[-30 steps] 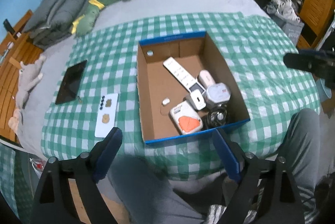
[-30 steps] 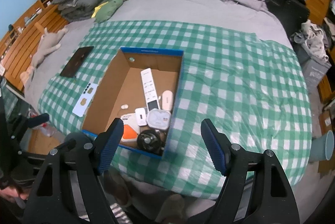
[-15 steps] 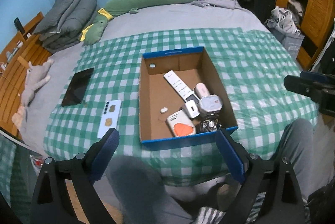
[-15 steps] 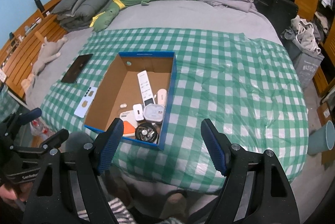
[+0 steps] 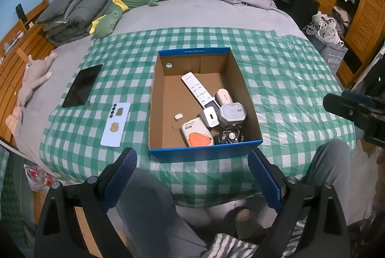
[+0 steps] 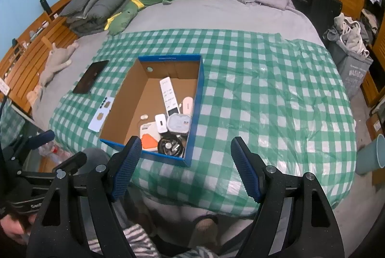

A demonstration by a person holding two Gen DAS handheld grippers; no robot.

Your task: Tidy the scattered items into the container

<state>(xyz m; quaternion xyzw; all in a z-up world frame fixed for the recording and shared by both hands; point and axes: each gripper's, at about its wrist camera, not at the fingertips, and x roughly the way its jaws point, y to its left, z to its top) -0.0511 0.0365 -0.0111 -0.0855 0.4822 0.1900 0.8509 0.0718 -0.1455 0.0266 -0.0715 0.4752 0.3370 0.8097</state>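
1. The cardboard box [image 5: 158, 113], blue on its outside, sits on the green checked cloth [image 5: 276, 79] spread over the bed [image 5: 192, 14].
2. Inside it lie seven things, crowded toward one corner: one white remote control [image 5: 196, 87], one white oblong case [image 5: 223, 96], one small white charger block [image 5: 210, 116], one octagonal white container [image 5: 233, 112], one white pack with an orange patch [image 5: 197, 135], one round black gadget [image 5: 229, 136], and one tiny white piece [image 5: 178, 116] apart on the bare floor of the box.
3. Two things lie outside on the cloth: one pale blue phone [image 5: 115, 124], back up, and one dark tablet [image 5: 82, 85], well apart from the box.
4. Left tongs [image 5: 192, 179]: wide, nothing between them.
5. Right tongs [image 6: 186, 168]: apart and empty.
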